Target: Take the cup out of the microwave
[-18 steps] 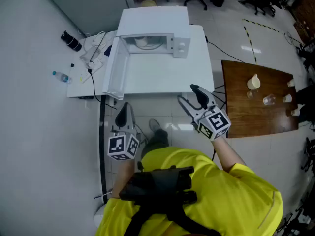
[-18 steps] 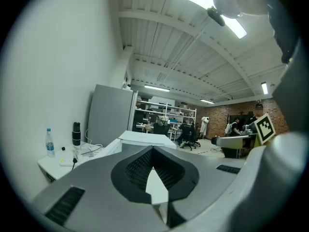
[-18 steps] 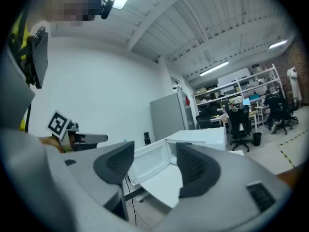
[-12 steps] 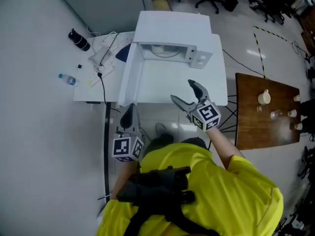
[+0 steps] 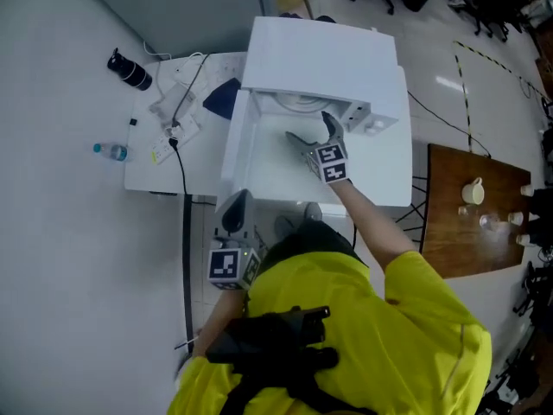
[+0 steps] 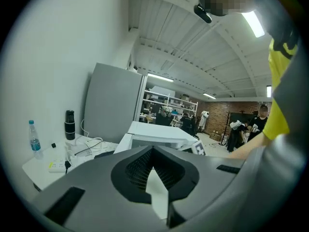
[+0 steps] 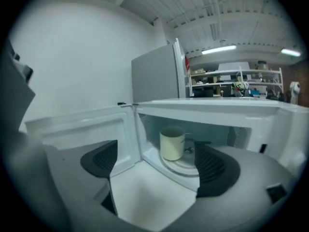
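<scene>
Cream cup (image 7: 172,144) inside open microwave (image 5: 320,50)

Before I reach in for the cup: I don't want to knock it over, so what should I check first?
1. Access: the microwave door is swung wide open. Ok.
2. Target: the cup stands upright on the turntable. Ok.
3. Opening: the right gripper has its jaws wide apart, seemingly wider than the cup. Ok.
4. Position: the cup is not yet between those jaws; it stands farther in, ahead of them. Not ok.
5. Other hand: the left gripper is shut, empty and low, away from the opening. Ok.
6. Whether the cup holds liquid: cannot tell.
</scene>
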{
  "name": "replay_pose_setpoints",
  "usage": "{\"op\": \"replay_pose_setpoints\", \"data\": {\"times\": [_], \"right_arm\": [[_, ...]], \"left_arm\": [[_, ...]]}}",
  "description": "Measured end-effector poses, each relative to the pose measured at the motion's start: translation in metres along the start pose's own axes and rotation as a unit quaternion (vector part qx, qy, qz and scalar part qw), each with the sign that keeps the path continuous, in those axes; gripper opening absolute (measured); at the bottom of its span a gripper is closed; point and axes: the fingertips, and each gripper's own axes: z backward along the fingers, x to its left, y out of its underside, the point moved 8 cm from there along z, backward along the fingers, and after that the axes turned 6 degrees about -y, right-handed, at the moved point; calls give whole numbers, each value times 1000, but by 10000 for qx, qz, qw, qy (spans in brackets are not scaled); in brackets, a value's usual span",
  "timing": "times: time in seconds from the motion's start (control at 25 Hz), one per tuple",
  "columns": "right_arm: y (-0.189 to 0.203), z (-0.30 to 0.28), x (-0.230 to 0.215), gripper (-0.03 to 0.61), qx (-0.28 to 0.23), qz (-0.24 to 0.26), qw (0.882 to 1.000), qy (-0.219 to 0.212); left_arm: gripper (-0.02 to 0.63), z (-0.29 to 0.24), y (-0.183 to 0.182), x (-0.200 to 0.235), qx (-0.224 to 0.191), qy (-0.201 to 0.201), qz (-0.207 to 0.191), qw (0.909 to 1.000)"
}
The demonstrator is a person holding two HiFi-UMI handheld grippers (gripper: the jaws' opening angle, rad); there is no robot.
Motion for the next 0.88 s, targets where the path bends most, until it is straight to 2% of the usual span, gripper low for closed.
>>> {"op": "replay_pose_setpoints", "data": {"times": [0.12,0.36,0.64,0.68,0.76,0.88], "right_arm": [[11,-69,-30,509,142,44,9993,337],[36,-150,-57,509,216,-121,9982,543],[22,-181,-65,508,110,-51,9981,612],[21,-183,-66,481,183,-31,9975,676],[22,-187,-66,471,271,-43,9968,749],[14,-188,-61,466,254,-50,9980,579]], "left_arm": [[2,-24,11,5,71,-47,56,9999],[2,-49,21,7,227,-60,101,9997],[2,-63,25,26,303,-171,118,9993],[2,-63,25,27,317,-184,129,9992],[2,-62,24,28,319,-187,151,9992],[2,-60,25,28,416,-83,194,9989]]}}
